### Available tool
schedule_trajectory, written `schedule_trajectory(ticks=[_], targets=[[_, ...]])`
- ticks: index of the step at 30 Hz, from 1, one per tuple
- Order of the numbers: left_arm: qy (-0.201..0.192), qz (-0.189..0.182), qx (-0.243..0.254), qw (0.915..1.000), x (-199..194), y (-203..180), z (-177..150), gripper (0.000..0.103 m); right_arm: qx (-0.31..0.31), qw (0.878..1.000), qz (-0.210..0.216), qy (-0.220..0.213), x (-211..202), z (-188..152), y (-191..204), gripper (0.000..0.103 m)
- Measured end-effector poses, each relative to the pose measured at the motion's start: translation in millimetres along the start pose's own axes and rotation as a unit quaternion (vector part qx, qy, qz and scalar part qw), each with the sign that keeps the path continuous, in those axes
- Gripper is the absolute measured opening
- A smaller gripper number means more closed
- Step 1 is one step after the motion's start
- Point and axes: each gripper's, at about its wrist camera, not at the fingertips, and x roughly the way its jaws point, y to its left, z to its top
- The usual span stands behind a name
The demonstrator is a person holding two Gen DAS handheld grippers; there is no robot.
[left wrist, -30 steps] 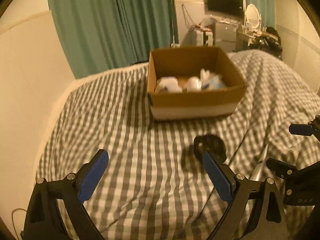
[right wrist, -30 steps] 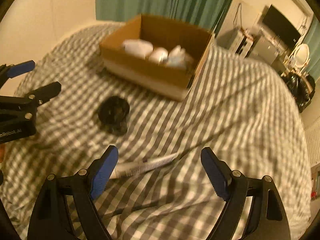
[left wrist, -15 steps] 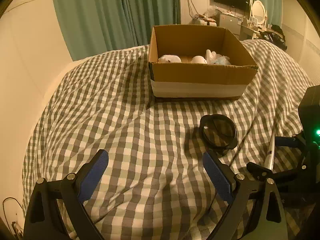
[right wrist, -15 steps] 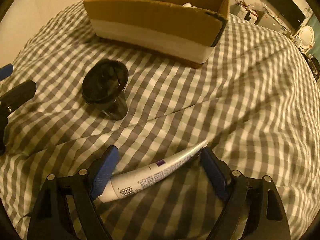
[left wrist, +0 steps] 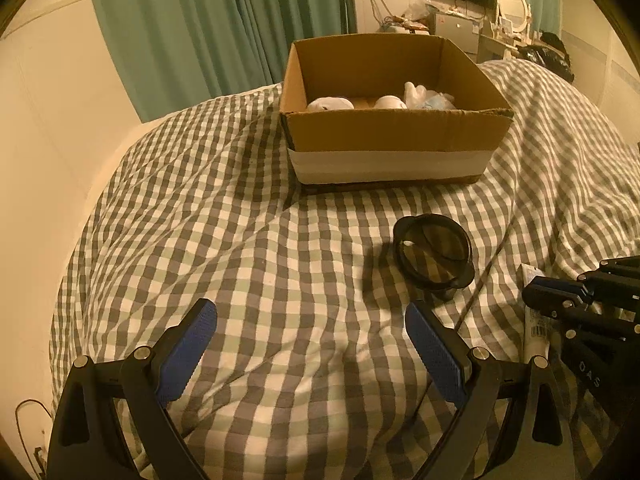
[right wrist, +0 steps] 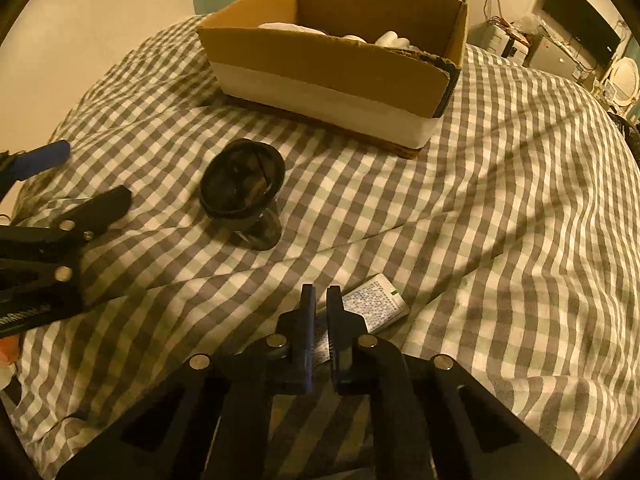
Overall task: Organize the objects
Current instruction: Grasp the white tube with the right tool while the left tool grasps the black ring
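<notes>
Left wrist view: The left gripper (left wrist: pixel 310 344) has its 2 blue pads wide apart, and nothing is between them. It hangs over the checked bed cover (left wrist: pixel 240 240). The black cup (left wrist: pixel 434 254) stands just past its right pad. The cardboard box (left wrist: pixel 392 148) sits farther back, with white things inside. At the right edge, the right gripper (left wrist: pixel 548 296) is low on the bed, and a bit of the white tube (left wrist: pixel 534 320) peeks out by it. Compared with 1 second ago, the box and the cup look bigger and closer, so this gripper is lower and nearer now.

Right wrist view: The right gripper (right wrist: pixel 320 296) has just been closing. Its 2 pads are now pinched tight on the tube (right wrist: pixel 374 304), near the tube's flat end. The printed end sticks out to the right and lies on the cover. So the tube looks caught, and I think the next job is to lift it and carry it to the box (right wrist: pixel 332 64). The cup (right wrist: pixel 242 192) is still on the bed, near the left gripper (right wrist: pixel 64 188). 1 second ago these pads stood wide apart with the tube lying loose between them.
</notes>
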Motion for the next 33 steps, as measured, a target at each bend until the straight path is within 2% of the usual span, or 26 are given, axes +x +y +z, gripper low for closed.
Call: schedule_trajectory(ticks=[5, 7, 11, 16, 18, 19, 22, 24, 26, 28, 30, 33], targets=[[0.009, 0.005, -0.003, 0.9999, 3.1, -2.2, -0.1, 0.098, 0.008, 1.000, -0.013, 0.023, -0.5, -2.8, 1.3, 0.007], [0.009, 0.004, -0.005, 0.9999, 4.0, -1.4, -0.3, 0.098, 0.019, 0.999, -0.017, 0.026, -3.5, -3.3, -0.3, 0.014], [0.005, -0.003, -0.012, 0.9999, 2.1, 2.1, -1.5, 0.098, 0.035, 0.998, -0.041, 0.031, -7.6, -6.5, -3.8, 0.033], [0.006, -0.013, -0.023, 0.9996, 1.8, 6.0, -4.1, 0.098, 0.051, 0.997, -0.028, 0.042, -5.5, -5.6, -1.7, 0.043], [0.004, -0.014, -0.026, 0.9996, 1.3, 7.1, -4.7, 0.098, 0.061, 0.997, -0.017, 0.045, -1.7, -4.2, 2.3, 0.072], [0.003, -0.013, -0.027, 0.9995, 1.0, 8.0, -4.7, 0.098, 0.057, 0.997, -0.011, 0.056, 4.5, -5.0, 6.7, 0.075], [0.004, -0.017, -0.035, 0.9992, 1.4, 11.8, -5.5, 0.098, 0.047, 0.997, -0.023, 0.056, 19.0, -7.1, 14.3, 0.075], [0.009, -0.018, -0.041, 0.9990, 4.4, 13.9, -5.4, 0.098, 0.050, 0.997, -0.019, 0.048, 22.0, -6.3, 12.7, 0.066], [0.015, -0.018, -0.043, 0.9988, 7.3, 14.7, -5.4, 0.098, 0.046, 0.998, -0.012, 0.040, 20.1, -4.6, 11.8, 0.037], [0.017, -0.017, -0.043, 0.9988, 7.9, 13.7, -4.8, 0.098, 0.040, 0.998, -0.004, 0.039, 20.5, -3.3, 11.9, 0.034], [0.017, -0.015, -0.038, 0.9990, 8.2, 11.0, -3.6, 0.098, 0.032, 0.999, 0.002, 0.031, 19.0, -2.4, 12.3, 0.023], [0.020, -0.009, -0.028, 0.9994, 10.5, 4.2, -1.0, 0.098, 0.028, 0.999, 0.007, 0.013, 10.9, 0.8, 10.3, 0.022]])
